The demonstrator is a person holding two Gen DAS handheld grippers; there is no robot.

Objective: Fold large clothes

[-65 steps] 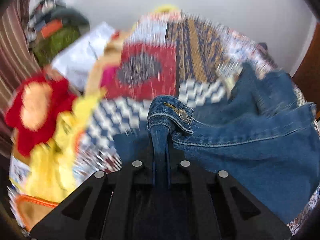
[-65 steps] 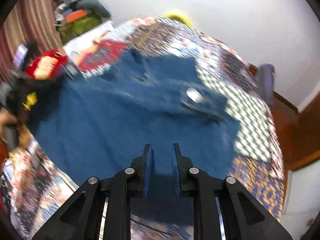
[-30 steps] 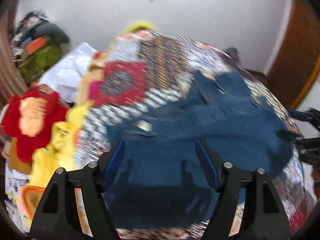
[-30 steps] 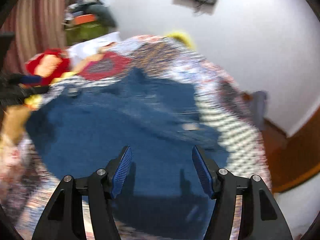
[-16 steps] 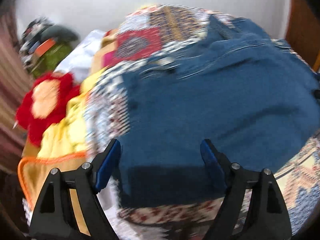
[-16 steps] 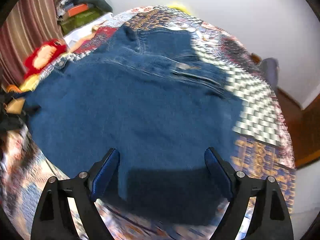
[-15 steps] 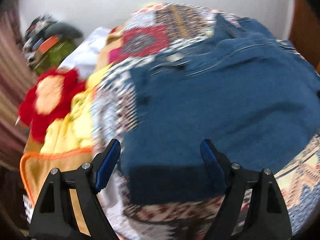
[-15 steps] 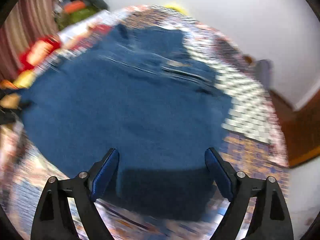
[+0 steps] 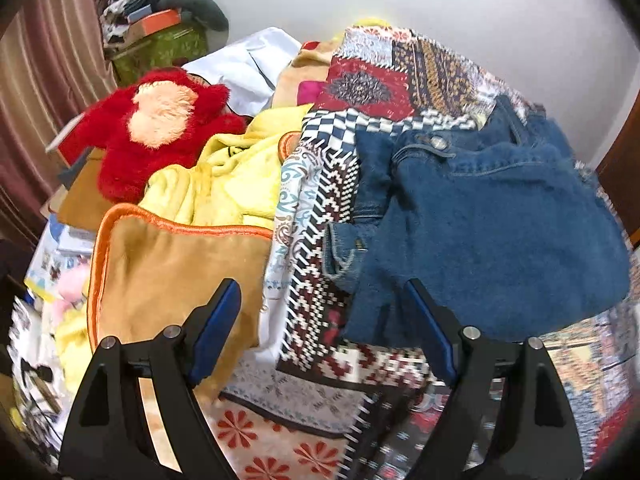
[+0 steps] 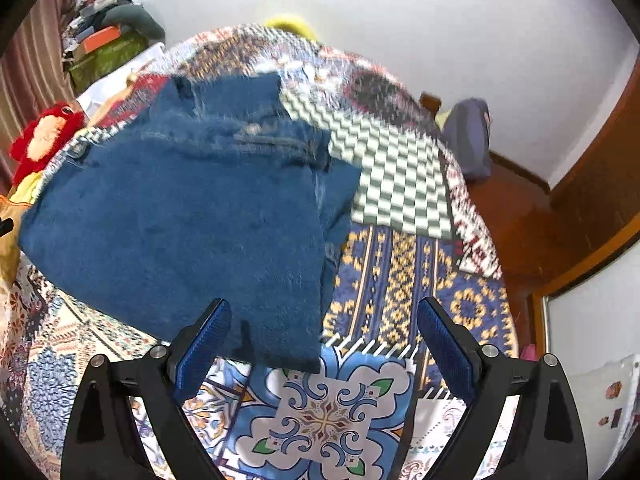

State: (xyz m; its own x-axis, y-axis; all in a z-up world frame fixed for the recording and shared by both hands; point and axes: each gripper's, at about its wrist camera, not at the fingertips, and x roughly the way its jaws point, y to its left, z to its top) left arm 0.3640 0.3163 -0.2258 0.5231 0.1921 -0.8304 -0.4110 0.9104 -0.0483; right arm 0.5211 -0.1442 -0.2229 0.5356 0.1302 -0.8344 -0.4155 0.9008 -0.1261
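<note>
- Lying folded on the patchwork bedspread (image 9: 360,88): blue denim jeans (image 9: 492,232), waistband button (image 9: 437,143) facing up toward the far side in the left wrist view.
- Left gripper (image 9: 324,320): jaws spread wide, nothing between them. Blue pads (image 9: 212,328) frame bare bedspread and the near-left corner of the jeans; whether they touch the cloth, cannot tell.
- Right gripper (image 10: 324,344): jaws also wide apart and empty. The near edge of the jeans (image 10: 180,220) sits between and just beyond the fingertips, over a blue floral tile patch (image 10: 324,416) of the bedspread (image 10: 400,184).
- Right view is somewhat motion-blurred at the far end of the jeans; seams there are hard to read.
- Left of the jeans, left wrist view: tan cushion with orange piping (image 9: 168,264), crumpled yellow cloth (image 9: 236,176), red plush toy (image 9: 156,128) with a peach face, white fabric (image 9: 252,64) behind it.
- Far left corner: green box (image 9: 160,50) stacked with clutter, striped curtain (image 9: 36,92) beside it.
- Right side, right wrist view: wooden floor (image 10: 532,216), grey bag (image 10: 468,136) by the white wall (image 10: 440,20).
</note>
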